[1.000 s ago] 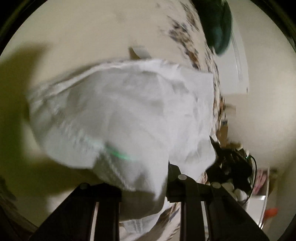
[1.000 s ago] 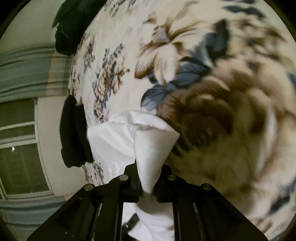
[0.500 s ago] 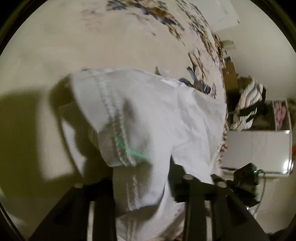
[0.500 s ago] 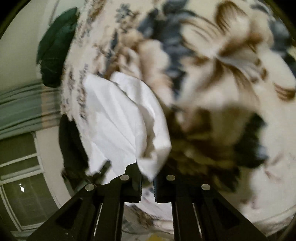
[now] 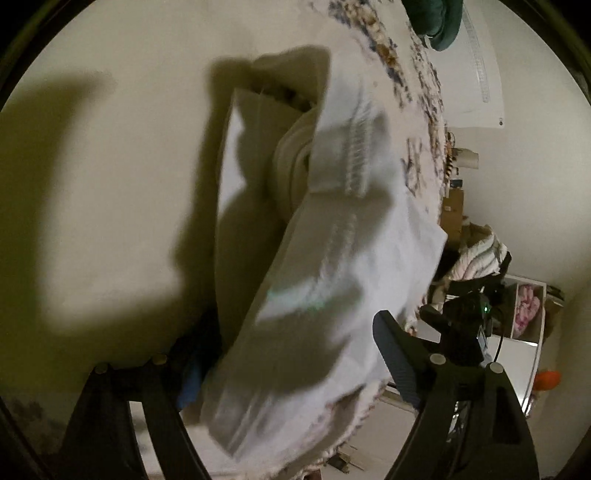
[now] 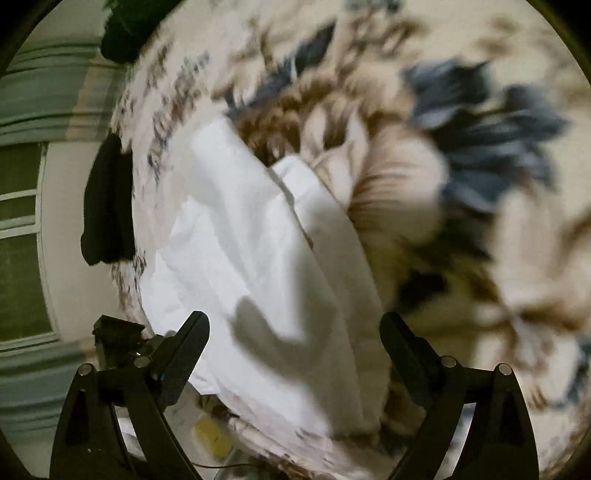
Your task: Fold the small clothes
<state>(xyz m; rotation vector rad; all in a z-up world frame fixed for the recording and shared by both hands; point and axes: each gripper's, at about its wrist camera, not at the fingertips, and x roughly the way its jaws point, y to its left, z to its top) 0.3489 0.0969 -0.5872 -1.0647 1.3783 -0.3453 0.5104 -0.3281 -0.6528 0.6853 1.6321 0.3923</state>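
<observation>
A small white garment (image 6: 258, 266) lies folded on the floral bedspread (image 6: 424, 184). In the left wrist view the same white garment (image 5: 332, 266) shows its stitched hem and lies over the bed edge between the fingers. My right gripper (image 6: 293, 332) is open, its jaws spread wide on either side of the cloth and apart from it. My left gripper (image 5: 280, 354) is open too; its right finger (image 5: 395, 354) is clear of the cloth and its left finger is partly hidden behind the fabric.
A dark green garment (image 5: 436, 22) lies at the far end of the bed, also seen in the right wrist view (image 6: 125, 33). A black garment (image 6: 107, 206) hangs at the bed's edge. Shelves with laundry (image 5: 524, 310) and a window (image 6: 18, 229) stand beyond the bed.
Both grippers were shut on the white garment's corners and carried it over. Now both have opened and let it go, and the cloth rests folded on the bedspread.
</observation>
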